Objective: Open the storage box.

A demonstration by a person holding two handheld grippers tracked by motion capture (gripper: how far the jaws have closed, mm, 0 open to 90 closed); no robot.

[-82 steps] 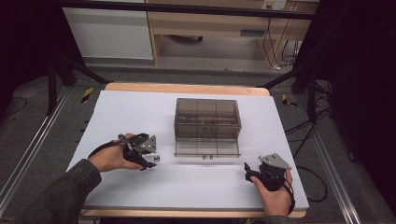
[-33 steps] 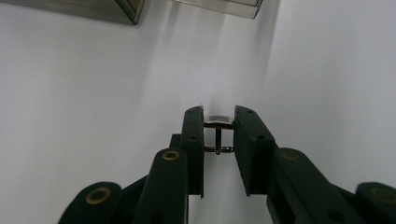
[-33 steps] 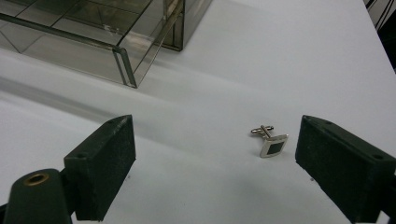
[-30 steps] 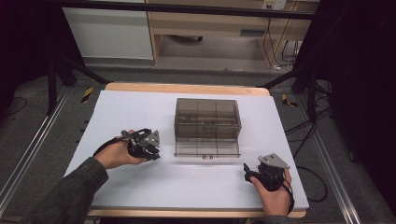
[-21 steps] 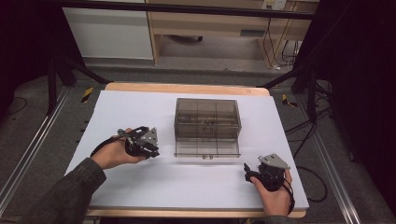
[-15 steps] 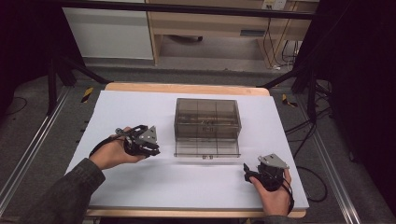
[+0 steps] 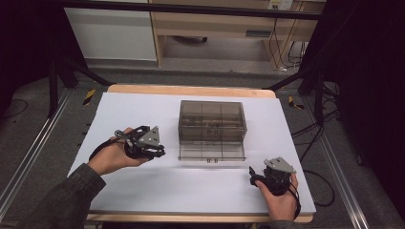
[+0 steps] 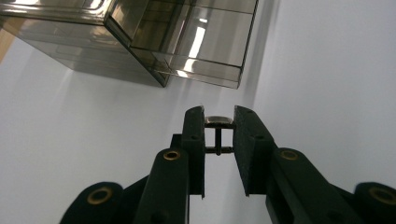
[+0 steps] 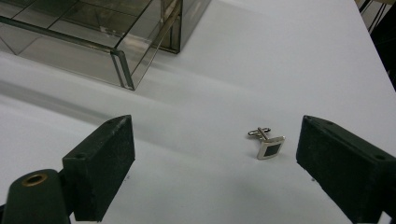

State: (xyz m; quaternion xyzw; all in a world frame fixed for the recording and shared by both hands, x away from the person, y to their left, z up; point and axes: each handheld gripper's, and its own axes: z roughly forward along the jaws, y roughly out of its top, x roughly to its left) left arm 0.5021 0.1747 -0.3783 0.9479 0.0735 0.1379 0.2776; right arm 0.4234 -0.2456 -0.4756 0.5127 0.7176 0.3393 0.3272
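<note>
My left gripper [image 8: 219,135] has its jaws pinched on a small cufflink [image 8: 219,122], held up off the white counter [image 7: 143,191] just left of the smoky clear box [image 7: 211,125]; its head sits at the jaw tips and its post runs back along them. My right gripper [image 9: 215,172] is wide open with nothing in it, and a second cufflink [image 9: 268,144] lies on the counter between its jaws, square black face up, toggle stem pointing away toward the box.

**Black hand-held grippers, grey plates, one dark sleeve**

Each gripper is built of matt black parts. On the left gripper [image 8: 218,130], brass-ringed holes are set into the arms behind the flat black pads [image 8: 195,140]. The right gripper [image 9: 215,158] is fitted with blocky pads [image 9: 100,161] marked by small round dimples. A grey three-cornered plate [image 7: 152,135] is carried on top, and a black cable [image 7: 102,148] is trailed behind. A dark grey sleeve [image 7: 62,200] is worn.
</note>
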